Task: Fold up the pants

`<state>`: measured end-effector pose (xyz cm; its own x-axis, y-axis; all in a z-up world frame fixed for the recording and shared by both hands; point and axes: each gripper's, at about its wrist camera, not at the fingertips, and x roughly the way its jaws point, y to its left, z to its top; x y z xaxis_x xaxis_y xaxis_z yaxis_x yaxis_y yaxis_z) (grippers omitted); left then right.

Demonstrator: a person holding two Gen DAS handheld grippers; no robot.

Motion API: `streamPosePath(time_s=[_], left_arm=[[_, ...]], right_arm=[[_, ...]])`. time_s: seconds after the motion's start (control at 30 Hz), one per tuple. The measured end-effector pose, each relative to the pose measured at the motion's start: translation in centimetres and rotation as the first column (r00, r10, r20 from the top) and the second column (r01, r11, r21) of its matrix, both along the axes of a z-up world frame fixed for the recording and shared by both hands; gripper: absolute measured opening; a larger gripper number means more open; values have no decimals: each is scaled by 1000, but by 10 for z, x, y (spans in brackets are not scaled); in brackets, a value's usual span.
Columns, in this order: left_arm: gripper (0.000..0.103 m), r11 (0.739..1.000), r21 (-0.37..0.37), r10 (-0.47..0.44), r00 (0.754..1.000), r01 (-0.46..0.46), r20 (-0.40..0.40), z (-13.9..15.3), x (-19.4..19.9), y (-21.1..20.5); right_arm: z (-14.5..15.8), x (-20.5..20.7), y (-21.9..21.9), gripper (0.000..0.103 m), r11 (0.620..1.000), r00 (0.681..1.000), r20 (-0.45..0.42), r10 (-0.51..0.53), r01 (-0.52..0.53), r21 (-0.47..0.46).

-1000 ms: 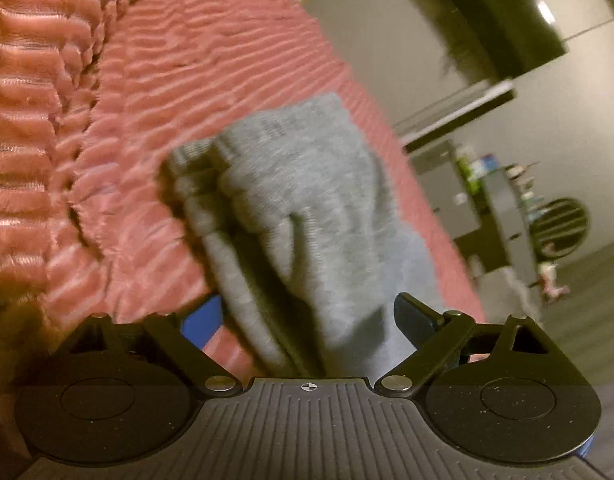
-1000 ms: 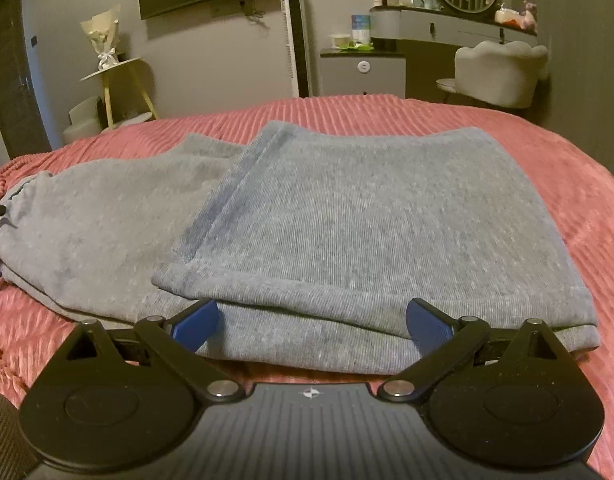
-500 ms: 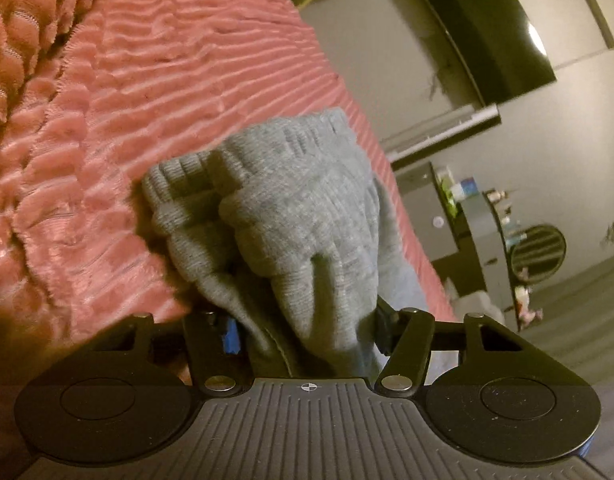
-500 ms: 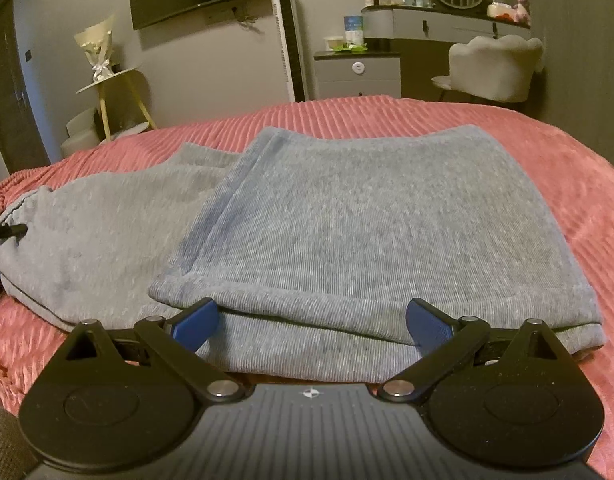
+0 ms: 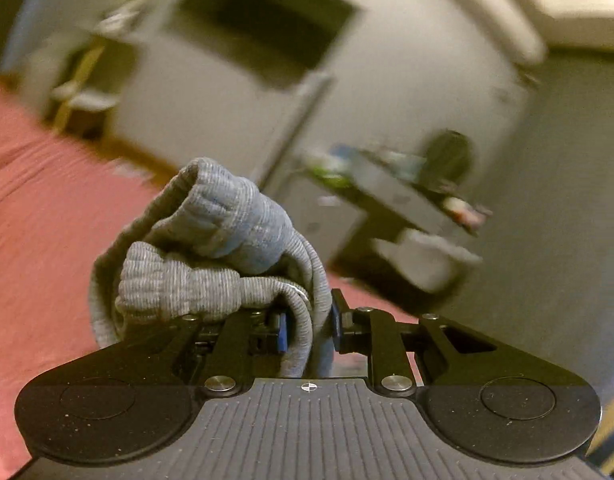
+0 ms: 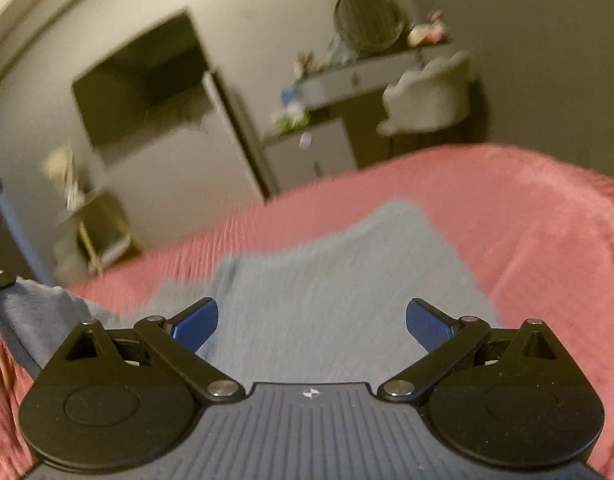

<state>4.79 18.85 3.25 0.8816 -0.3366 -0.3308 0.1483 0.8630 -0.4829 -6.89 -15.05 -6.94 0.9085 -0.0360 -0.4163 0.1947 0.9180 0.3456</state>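
Left gripper (image 5: 307, 330): the jaws have just been closing and now stand nearly together, pinching a bunched wad of the grey pants (image 5: 211, 248) between the blue pads. The ribbed cuffs or hem stick out ahead of the jaws, crumpled, clear of the pink bed cover (image 5: 39, 216). The left wrist view is motion-blurred and the room behind is tilted, so this hand reads as mid-swing with the cloth in tow.

In the right wrist view the gathered end of the pants appears at the far left edge, raised off the bed, with a dark tip of the left gripper touching it. The rest of the garment lies flat on the bed in the middle of the frame.

Right gripper (image 6: 312, 326): jaws wide apart, nothing between the pads, hovering over the near edge of the flat part, not gripping it.

Step in hand, as judged: carrying one end of the pants over to lay it on the flat stack, a further fold.

Next move calls for: keeping the pinch firm until the end is over the stack, aligning edges, then releasing. The right gripper could pin or smooth the flat layers.
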Motion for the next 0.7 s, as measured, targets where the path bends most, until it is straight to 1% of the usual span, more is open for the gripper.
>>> streamPosePath(time_s=[0.03,0.1,0.13,0.17,0.2,0.23,0.27,0.3,0.33,0.37,0.4,0.43,0.47,0.5,0.53,0.57,0.6,0.63,0.7], left_arm=[[23,998,46,-50,998,49,25,9,3,-27],[23,975,162,-162,986,153,42,19,10,-94],[24,955,216,-216,976,204,33,18,13,-130],[24,935,252,-264,964,251,18,13,14,-161],[25,907,290,-319,948,306,-3,4,15,-195],[28,874,321,-372,927,366,-43,-10,16,-228],[29,849,337,-400,911,408,-95,-26,18,-254],[35,825,342,-415,893,450,-175,-50,22,-279],[40,802,348,-416,872,486,-258,-74,26,-299],[38,778,364,-390,848,512,-358,-97,29,-315],[36,759,366,-374,821,539,-432,-115,29,-323],[41,753,390,-383,834,531,-396,-116,21,-322],[46,741,402,-409,837,537,-364,-108,11,-318],[63,741,378,-439,826,555,-353,-96,6,-310],[76,761,338,-453,827,553,-333,-86,2,-296],[81,798,294,-447,843,527,-299,-74,-1,-277],[88,836,254,-424,866,487,-265,-66,-1,-253],[93,868,229,-385,889,440,-249,-59,-5,-233],[95,923,196,-283,929,331,-239,-55,-8,-197]], right_arm=[[5,-5,-6,100,1000,1000,22,-19,19,6],[14,-15,-23,100,998,997,57,-60,59,24],[17,-20,-32,100,996,994,71,-84,81,38],[19,-26,-41,100,994,991,84,-104,100,51],[20,-32,-51,100,991,988,92,-126,121,61],[19,-36,-59,100,988,985,90,-146,141,66],[18,-38,-65,100,986,984,84,-155,149,69],[15,-41,-72,100,986,985,74,-159,154,70],[12,-42,-78,100,985,985,53,-161,158,72],[9,-44,-83,100,985,987,34,-155,152,77],[6,-46,-87,100,986,989,22,-147,145,85],[3,-47,-93,100,986,991,8,-136,135,96],[1,-48,-95,100,987,992,2,-126,125,103],[-2,-48,-98,100,987,993,-2,-114,114,114],[-4,-47,-101,100,987,995,-7,-99,99,130],[-6,-44,-102,100,986,997,-10,-80,81,148],[-8,-39,-103,100,983,998,-8,-55,56,178],[-7,-32,-101,100,979,999,-6,-35,36,200],[-10,-14,-95,100,963,1000,1,23,-22,270]])
